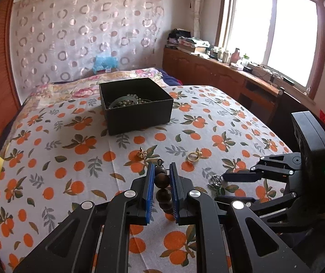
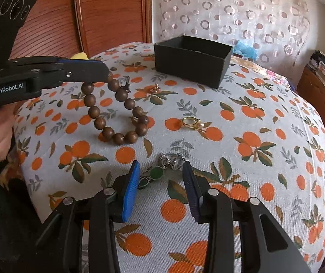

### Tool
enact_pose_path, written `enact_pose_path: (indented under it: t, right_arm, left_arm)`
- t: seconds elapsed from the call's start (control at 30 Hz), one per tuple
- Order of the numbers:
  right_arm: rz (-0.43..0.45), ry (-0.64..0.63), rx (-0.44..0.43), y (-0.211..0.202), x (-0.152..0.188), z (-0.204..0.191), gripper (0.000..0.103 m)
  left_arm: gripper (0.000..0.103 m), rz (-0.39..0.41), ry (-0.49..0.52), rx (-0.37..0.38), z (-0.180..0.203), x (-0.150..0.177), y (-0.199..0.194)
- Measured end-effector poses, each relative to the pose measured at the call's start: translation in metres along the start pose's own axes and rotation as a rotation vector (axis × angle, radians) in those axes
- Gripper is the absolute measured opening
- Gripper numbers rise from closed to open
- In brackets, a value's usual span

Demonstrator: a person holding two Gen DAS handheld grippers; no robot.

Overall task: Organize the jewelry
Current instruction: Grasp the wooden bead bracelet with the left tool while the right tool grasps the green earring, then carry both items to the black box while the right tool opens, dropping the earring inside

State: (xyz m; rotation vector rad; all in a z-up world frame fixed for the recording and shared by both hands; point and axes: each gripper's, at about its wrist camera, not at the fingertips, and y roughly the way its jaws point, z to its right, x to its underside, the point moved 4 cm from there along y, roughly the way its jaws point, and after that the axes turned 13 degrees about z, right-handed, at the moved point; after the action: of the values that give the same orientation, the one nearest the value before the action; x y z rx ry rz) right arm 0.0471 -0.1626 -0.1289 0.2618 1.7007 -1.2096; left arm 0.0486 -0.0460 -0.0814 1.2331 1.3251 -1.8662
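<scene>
bracelet (image 2: 114, 113): glossy wooden beads | box (image 2: 192, 60): matt black card (seemingly) | sheet (image 2: 264, 147): printed woven cloth

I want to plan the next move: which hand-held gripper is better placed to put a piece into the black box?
Left. The left hand-held gripper already grips the wooden bead bracelet; the right hand-held gripper, open, holds nothing.

Bright daylight from the blown-out window (image 1: 274, 36), soft shadows, strong fisheye bending, perhaps slight edge blur.
</scene>
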Motion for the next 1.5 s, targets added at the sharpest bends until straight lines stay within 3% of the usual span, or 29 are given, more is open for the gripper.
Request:
enact_pose_path:
  t: [0.2,0.4,0.9,1.5]
  right_arm:
    - [-0.004,0.016,0.047,-0.007,0.003,0.018,0.038]
    - [0.002,0.024,0.042,-0.006,0.003,0.021,0.012]
    - [0.087,0.040,0.022,-0.018,-0.025,0.035,0.012]
    - [0.228,-0.004,0.070,-0.025,-0.106,0.070,0.011]
  left_arm:
    - [0.012,-0.001,0.000,-0.002,0.000,0.001,0.000]
    - [0.012,0.000,0.002,-0.001,0.000,0.001,0.000]
    - [0.012,0.064,-0.001,-0.004,0.000,-0.023,-0.008]
    - [0.012,0.156,0.013,-0.039,-0.019,-0.073,-0.006]
